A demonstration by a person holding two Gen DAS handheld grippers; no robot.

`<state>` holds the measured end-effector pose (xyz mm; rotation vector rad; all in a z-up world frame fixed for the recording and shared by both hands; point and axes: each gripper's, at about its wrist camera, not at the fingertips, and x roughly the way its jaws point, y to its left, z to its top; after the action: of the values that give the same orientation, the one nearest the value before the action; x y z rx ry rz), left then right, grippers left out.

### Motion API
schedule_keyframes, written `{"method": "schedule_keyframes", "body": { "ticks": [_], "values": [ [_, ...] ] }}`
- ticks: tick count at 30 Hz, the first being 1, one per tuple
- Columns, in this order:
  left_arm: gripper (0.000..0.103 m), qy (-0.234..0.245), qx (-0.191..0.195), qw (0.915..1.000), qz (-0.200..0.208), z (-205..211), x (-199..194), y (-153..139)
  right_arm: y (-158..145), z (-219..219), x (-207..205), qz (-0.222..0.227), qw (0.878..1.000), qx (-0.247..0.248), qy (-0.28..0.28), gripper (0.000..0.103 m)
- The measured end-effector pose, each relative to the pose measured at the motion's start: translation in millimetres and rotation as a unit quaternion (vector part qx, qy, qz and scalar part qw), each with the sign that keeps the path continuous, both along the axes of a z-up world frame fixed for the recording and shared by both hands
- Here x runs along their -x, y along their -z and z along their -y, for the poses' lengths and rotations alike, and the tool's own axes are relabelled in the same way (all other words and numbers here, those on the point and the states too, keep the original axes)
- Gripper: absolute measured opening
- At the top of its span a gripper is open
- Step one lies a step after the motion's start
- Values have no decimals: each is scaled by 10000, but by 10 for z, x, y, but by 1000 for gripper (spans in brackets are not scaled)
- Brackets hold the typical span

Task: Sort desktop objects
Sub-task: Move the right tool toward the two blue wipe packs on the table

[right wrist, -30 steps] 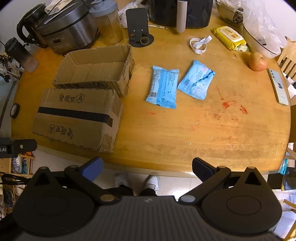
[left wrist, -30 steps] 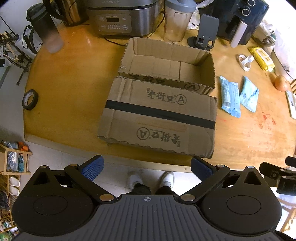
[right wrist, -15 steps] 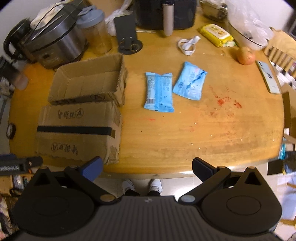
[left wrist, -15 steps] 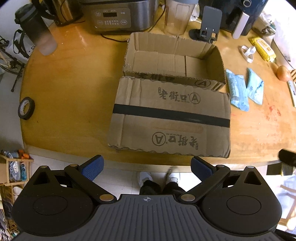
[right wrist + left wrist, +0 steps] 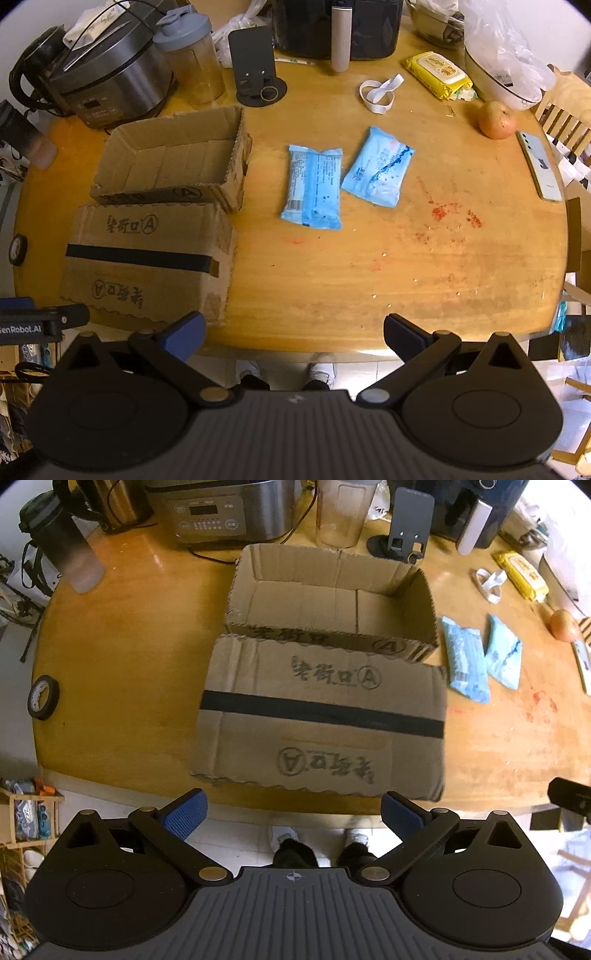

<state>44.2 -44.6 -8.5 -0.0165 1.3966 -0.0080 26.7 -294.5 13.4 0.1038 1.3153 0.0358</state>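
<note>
Right of the open brown cardboard box (image 5: 173, 162), empty inside: two light-blue plastic packets (image 5: 314, 188) (image 5: 378, 171) flat on the worktop (image 5: 369, 277). Left claw (image 5: 291, 808) and right claw (image 5: 293, 328) spread wide, holding nothing.

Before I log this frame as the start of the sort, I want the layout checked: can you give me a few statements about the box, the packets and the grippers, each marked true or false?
1. The open cardboard box holds nothing visible inside. True.
2. Two blue packets lie on the table to the right of the box. True.
3. The right gripper is shut on a packet. False: its jaws stand open and empty, back at the table's near edge.
4. The black tape roll sits inside the box. False: it lies on the table, far left of the box.
5. The left gripper is open. True.
6. The apple rests on the packets. False: it sits apart, far to their right.
</note>
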Motion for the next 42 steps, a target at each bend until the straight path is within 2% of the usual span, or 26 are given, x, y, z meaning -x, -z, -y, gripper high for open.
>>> {"method": "schedule_keyframes", "body": {
  "ticks": [18, 34, 42],
  "values": [
    [103, 58, -67, 9999, -114, 724, 49, 46, 120, 640, 13, -131, 9998, -137, -1, 103],
    [103, 185, 6, 9996, -209, 1060, 117, 94, 214, 1002, 82, -258, 9995, -183, -39, 103],
    [103, 239, -36, 9993, -288, 1069, 79, 133, 317, 979, 3, -427, 9990, -99, -14, 103]
  ]
}}
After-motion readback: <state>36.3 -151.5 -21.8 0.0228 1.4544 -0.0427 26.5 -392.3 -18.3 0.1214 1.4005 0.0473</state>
